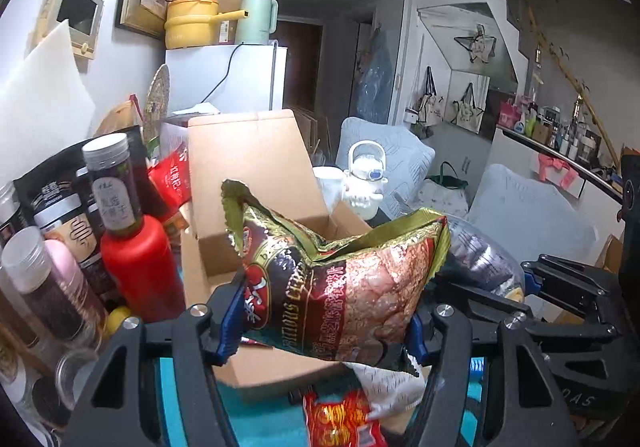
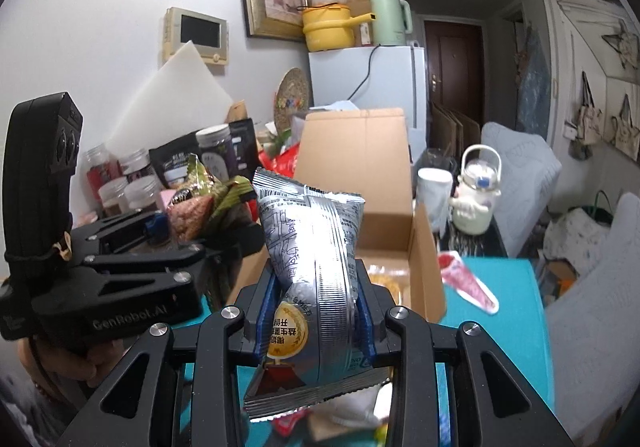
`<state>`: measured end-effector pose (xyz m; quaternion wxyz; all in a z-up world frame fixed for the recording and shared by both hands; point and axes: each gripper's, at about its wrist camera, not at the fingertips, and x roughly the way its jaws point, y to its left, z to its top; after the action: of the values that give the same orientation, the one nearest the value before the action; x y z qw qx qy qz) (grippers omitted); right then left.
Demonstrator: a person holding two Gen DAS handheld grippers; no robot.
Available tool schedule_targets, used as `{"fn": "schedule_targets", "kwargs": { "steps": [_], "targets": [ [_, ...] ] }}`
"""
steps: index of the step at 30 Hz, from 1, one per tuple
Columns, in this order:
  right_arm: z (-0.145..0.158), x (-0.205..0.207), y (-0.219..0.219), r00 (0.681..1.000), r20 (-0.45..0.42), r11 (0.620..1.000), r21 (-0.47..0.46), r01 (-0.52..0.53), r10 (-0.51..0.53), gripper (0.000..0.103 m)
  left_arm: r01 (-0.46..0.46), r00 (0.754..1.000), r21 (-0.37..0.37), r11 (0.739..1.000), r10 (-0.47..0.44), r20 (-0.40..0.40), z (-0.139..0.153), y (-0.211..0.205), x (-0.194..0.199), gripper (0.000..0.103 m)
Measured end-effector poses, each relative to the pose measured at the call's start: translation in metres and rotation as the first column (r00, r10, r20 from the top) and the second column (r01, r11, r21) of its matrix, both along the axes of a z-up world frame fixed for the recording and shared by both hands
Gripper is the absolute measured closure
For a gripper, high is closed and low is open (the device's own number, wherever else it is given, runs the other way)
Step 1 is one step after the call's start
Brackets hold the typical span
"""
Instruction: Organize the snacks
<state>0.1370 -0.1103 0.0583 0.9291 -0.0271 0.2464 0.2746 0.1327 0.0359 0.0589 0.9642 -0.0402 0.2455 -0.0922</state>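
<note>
While the left hand-held gripper (image 1: 320,331) clenched a crinkled, glossy gold-and-maroon snack bag (image 1: 340,279) and the right hand-held gripper (image 2: 316,321) pinched a ribbed silver foil packet (image 2: 312,287), both hung before the open cardboard box (image 2: 400,239), which seemingly held a yellowish packet (image 2: 386,281).

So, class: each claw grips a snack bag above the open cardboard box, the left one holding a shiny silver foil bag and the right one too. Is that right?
Not quite. The left claw grips a red-and-gold printed snack bag, as the left wrist view shows. The right claw does hold the shiny silver foil bag, and the open cardboard box sits beyond both.
</note>
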Motion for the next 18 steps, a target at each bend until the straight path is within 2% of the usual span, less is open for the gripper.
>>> {"fn": "schedule_targets", "kwargs": {
  "steps": [11,15,18],
  "targets": [
    [0.0,0.075,0.012,1.0,0.01,0.999,0.041,0.023,-0.023,0.069,-0.065,0.998,-0.022,0.998,0.065,0.017,0.002,0.013,0.069,0.04],
    [-0.004,0.099,0.015,1.0,0.008,0.999,0.034,0.012,-0.012,0.069,-0.09,0.996,-0.02,0.996,0.09,0.008,-0.003,0.018,0.091,0.04],
    [-0.01,0.116,0.018,1.0,0.002,1.0,0.016,0.001,-0.001,0.069,-0.113,0.993,-0.048,0.992,0.112,-0.022,-0.011,0.023,0.107,0.04]
  ]
}}
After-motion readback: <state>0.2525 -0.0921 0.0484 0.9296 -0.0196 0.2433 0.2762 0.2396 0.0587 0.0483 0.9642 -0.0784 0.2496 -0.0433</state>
